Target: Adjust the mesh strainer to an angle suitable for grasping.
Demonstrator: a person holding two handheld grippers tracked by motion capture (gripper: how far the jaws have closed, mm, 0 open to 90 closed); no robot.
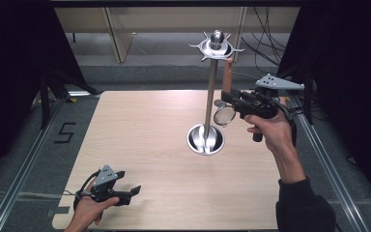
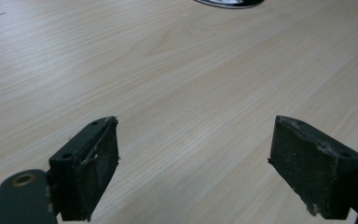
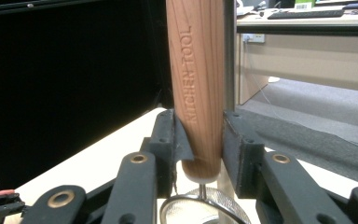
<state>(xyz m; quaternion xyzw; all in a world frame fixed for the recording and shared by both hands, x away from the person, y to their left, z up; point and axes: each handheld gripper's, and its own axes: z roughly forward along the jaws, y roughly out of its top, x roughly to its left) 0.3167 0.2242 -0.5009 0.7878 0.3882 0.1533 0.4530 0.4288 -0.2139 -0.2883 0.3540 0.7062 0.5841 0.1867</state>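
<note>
Beside the utensil stand's pole (image 1: 211, 96), the right gripper (image 3: 199, 140) pinches the strainer (image 1: 224, 115) by its stiff wooden handle (image 3: 196, 84), likely light, its mesh easily dented.

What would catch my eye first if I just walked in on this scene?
Probably the tall shiny metal utensil stand rising from its round base right of centre on the pale wooden table. Beside it, the right claw grips a small mesh strainer's wooden handle; the left claw rests open near the table's front edge.
</note>
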